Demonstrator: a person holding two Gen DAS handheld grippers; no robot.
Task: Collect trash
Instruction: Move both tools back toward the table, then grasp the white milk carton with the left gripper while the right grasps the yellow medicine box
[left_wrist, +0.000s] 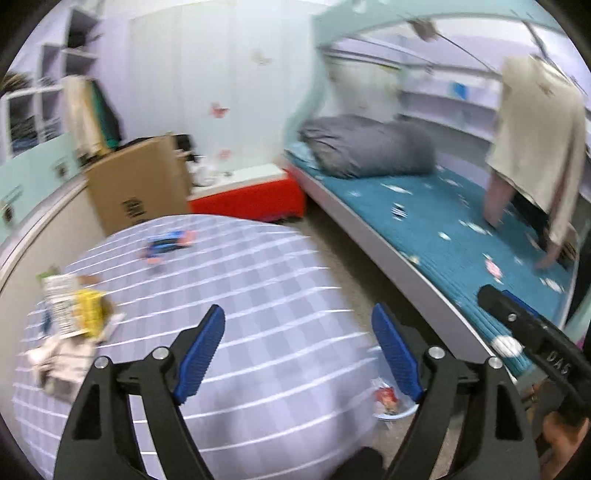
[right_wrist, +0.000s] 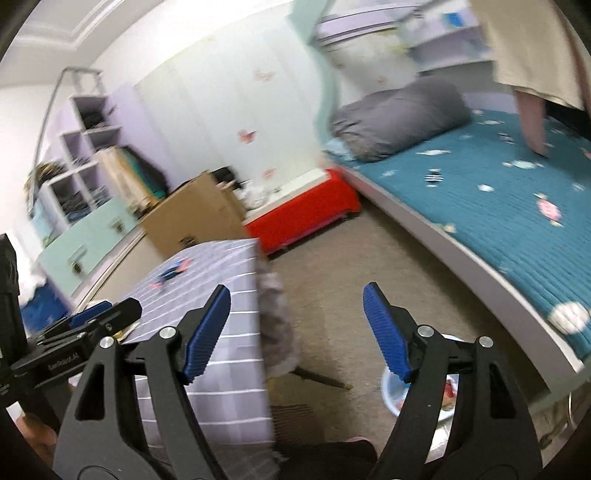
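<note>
A: Both tools, left tool (left_wrist: 298, 354) and right tool (right_wrist: 297, 332), are seen spread apart, nothing between the pads.

B: Trash (left_wrist: 74, 314) is left on the checked tabletop (left_wrist: 258, 295); its printing is blurred, unreadable. More is seen in the basin (right_wrist: 391, 400) on the floor.

crumpled wrappers (left_wrist: 72, 314) heaped on checked table; more inside floor basin (left_wrist: 388, 404).

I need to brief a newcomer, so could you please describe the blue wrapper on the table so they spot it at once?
Find the table with the lilac checked cloth, in front of the cardboard box. The blue wrapper lies alone near its far edge. Unlike the yellow and white litter pile at the left edge, it is dark blue with orange ends.
</note>
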